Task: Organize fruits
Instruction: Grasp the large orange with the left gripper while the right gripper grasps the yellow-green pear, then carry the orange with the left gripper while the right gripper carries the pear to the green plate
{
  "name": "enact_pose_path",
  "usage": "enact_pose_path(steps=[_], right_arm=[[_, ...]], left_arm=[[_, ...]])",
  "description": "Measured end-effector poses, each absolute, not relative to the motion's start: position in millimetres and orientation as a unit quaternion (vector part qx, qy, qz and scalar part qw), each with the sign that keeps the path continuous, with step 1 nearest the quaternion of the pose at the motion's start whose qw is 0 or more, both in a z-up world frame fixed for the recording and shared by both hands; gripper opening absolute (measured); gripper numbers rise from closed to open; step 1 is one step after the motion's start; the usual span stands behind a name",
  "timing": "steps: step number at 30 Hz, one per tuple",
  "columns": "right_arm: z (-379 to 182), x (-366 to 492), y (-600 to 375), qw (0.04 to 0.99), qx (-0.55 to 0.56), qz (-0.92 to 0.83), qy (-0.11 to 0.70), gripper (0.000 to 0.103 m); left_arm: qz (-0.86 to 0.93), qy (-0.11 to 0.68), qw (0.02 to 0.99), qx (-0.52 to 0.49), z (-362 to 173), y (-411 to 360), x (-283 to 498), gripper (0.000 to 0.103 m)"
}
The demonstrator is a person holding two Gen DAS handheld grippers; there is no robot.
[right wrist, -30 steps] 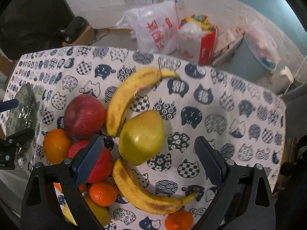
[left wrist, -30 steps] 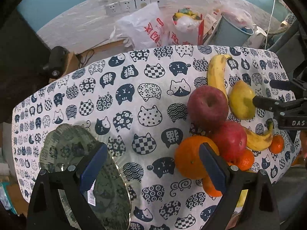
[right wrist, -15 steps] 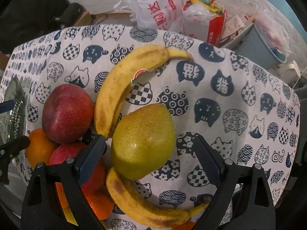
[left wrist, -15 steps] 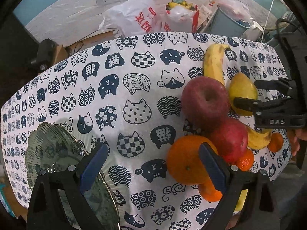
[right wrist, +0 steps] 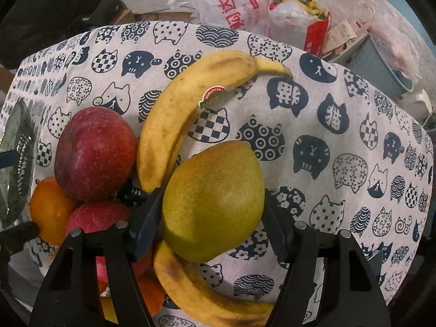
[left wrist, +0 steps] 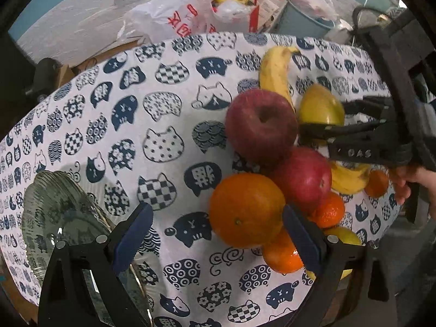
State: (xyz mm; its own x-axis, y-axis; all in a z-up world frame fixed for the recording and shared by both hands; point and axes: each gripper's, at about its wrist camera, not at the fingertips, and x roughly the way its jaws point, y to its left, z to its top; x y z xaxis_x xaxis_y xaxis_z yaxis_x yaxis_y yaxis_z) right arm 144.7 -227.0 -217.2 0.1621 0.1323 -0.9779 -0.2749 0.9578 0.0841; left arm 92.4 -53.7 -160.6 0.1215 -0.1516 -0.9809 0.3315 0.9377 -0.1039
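The pear [right wrist: 212,204] is hemmed in by a banana [right wrist: 188,111] behind, a second banana [right wrist: 201,291] in front and red apples [right wrist: 94,152] to its left. The right tool [right wrist: 212,218] is now clenched on the pear, having been open before. The left tool [left wrist: 215,237] is held released over an orange [left wrist: 245,209], beside a glass plate [left wrist: 60,218]. The table [right wrist: 340,125] is covered by a cat-print cloth; bags [right wrist: 231,2] are seen behind.

Yellow-green pear [right wrist: 212,201], red apples [left wrist: 261,125], yellow bananas [right wrist: 188,111], orange [left wrist: 246,209]; white table [left wrist: 163,125] cloth printed with navy cats.
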Motion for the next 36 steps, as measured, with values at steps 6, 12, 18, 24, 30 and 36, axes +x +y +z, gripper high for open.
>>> enact_pose_path(steps=[6, 12, 18, 24, 30, 36], right_arm=[[-192.4, 131.1, -229.1, 0.776, -0.044, 0.126, 0.616, 0.069], [-174.6, 119.8, -235.8, 0.785, -0.04, 0.127, 0.605, 0.069], [-164.8, 101.6, -238.8, 0.789, -0.03, 0.129, 0.6, 0.069], [-154.3, 91.5, -230.1, 0.794, -0.045, 0.137, 0.591, 0.067], [-144.0, 84.9, -221.2, 0.8, -0.057, 0.148, 0.578, 0.066], [-138.8, 81.2, -217.0, 0.805, -0.057, 0.154, 0.57, 0.066]], left_arm=[[-0.177, 0.658, 0.73, 0.052, -173.8, -56.5, 91.2, 0.097], [-0.191, 0.669, 0.717, 0.036, -188.2, -62.9, 94.1, 0.09], [-0.215, 0.663, 0.717, 0.027, -190.2, -71.3, 93.4, 0.071], [-0.211, 0.645, 0.732, 0.052, -186.6, -78.1, 86.9, 0.07], [-0.193, 0.626, 0.75, 0.09, -182.5, -75.8, 79.3, 0.07], [-0.177, 0.616, 0.763, 0.088, -170.1, -64.1, 75.9, 0.07]])
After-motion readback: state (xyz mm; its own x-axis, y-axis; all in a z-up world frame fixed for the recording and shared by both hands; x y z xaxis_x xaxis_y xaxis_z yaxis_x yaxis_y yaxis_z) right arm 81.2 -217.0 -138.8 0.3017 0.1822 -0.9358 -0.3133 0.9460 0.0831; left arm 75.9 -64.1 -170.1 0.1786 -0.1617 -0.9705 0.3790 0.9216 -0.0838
